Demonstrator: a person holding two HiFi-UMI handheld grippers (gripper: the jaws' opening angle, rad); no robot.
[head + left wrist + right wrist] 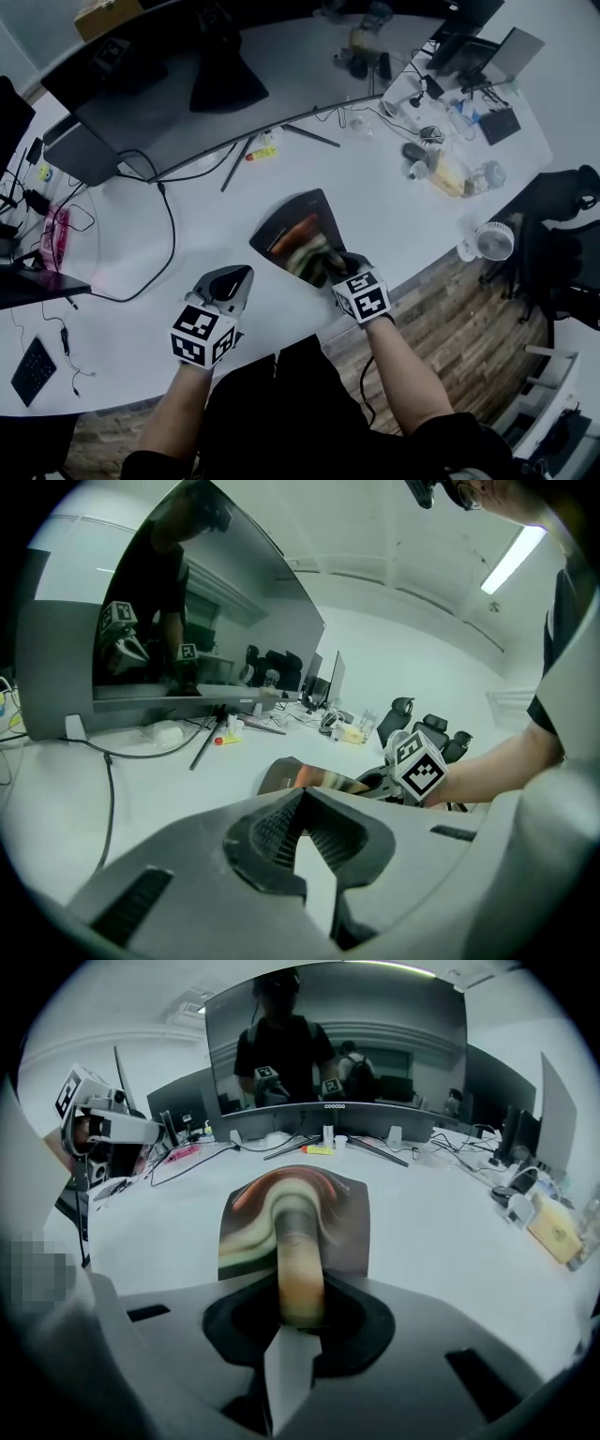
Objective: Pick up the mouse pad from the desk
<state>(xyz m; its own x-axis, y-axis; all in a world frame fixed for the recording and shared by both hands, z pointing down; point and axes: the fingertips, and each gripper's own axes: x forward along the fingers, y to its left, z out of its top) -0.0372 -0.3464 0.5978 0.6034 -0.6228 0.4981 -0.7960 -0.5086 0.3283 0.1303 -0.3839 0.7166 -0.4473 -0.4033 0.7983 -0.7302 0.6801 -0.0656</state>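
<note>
The right gripper's [300, 1299] fingers pinched the mouse pad's [295, 1213] near edge; lifting it off the desk [450, 1232] remained. The left gripper's [302, 794] fingers sat closed, empty.

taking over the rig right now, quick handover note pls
Left gripper: jaws together, nothing in them, off to the left of the pad.
Right gripper: shut on the near edge of the mouse pad, which buckles into a ridge between the jaws.
Mouse pad: near the front edge of the white desk; its far end seems to be still down on it.
Done: grip taken.
Left: lift the pad clear of the desk.
</note>
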